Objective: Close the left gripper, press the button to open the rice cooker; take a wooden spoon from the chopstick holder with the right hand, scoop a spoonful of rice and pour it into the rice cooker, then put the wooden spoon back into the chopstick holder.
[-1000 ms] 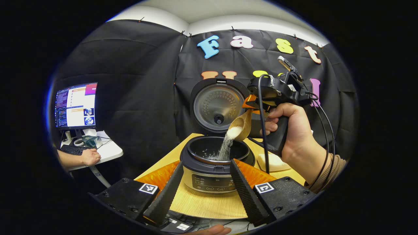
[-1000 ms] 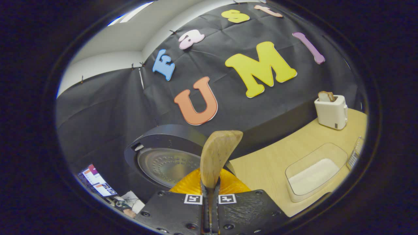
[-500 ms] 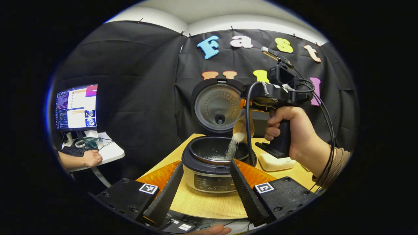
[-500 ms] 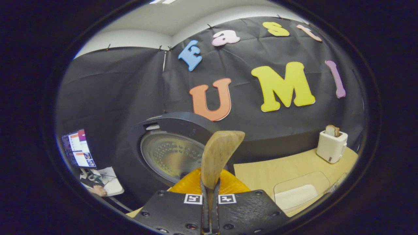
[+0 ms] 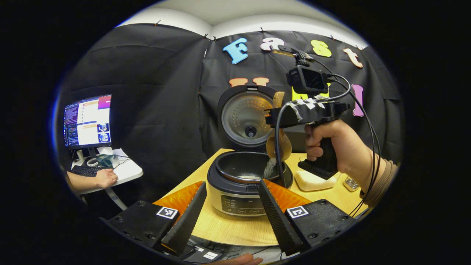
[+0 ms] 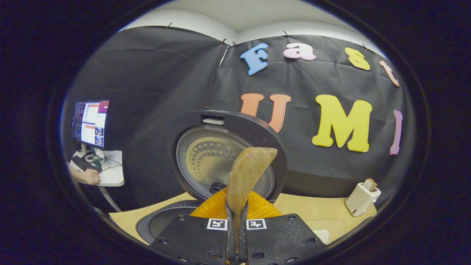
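Wooden spoon [image 5: 278, 141] is gripped upright by right tongs [image 6: 235, 235] above cooker [image 5: 245, 184]; left tongs [image 5: 231, 211] are held wide.

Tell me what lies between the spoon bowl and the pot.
In the left gripper view, a thin stream of rice falls from the spoon into the pot.

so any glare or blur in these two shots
Left gripper view: warm glare on the open rice cooker lid, falling rice smeared by motion. Right gripper view: soft sheen on the same lid, wooden spoon close and slightly soft; fisheye bends both.
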Demonstrator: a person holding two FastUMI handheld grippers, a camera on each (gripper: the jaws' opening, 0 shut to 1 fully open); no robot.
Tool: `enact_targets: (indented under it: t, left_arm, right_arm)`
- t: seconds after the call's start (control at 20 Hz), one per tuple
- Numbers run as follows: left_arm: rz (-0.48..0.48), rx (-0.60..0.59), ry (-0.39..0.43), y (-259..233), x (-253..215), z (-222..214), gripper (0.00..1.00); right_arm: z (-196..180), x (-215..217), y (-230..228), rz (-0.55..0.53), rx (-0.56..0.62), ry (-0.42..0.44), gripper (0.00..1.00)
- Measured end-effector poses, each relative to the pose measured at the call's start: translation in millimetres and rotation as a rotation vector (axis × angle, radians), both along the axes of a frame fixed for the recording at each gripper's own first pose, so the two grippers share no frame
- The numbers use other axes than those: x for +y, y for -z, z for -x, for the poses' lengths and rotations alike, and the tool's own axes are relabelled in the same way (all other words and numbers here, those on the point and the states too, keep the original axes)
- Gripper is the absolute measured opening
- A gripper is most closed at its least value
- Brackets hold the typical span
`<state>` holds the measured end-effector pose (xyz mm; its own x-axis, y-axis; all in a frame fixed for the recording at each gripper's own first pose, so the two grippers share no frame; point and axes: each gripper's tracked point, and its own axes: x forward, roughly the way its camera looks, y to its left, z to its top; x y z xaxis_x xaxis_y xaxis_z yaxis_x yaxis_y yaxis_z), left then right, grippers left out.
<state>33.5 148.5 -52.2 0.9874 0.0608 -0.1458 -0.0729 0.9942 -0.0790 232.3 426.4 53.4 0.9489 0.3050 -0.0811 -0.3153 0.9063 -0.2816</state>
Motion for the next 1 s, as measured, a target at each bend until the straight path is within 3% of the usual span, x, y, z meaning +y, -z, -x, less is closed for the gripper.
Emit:
enact_targets:
  t: [0.15,0.25,0.6,1.0]
  left_arm:
    - [-0.012,0.004,-0.006,-0.1,-0.5,-1.0,0.92]
    - [-0.016,0.005,-0.012,-0.4,0.9,-1.4,0.92]
    - [0.022,-0.019,-0.005,-10.2,-6.6,-0.2,0.92]
    - [0.005,-0.052,-0.018,-27.3,-22.0,4.1,0.92]
  right_arm:
    - [4.6,3.9,9.5,0.118,-0.036,-0.023,0.04]
    - [8.5,7.5,9.2,0.142,-0.058,-0.03,0.04]
    - [21.4,-12.8,-13.1,0.07,-0.055,-0.013,0.04]
    - [39.1,-101.0,-48.1,-0.033,-0.07,0.08,0.04]
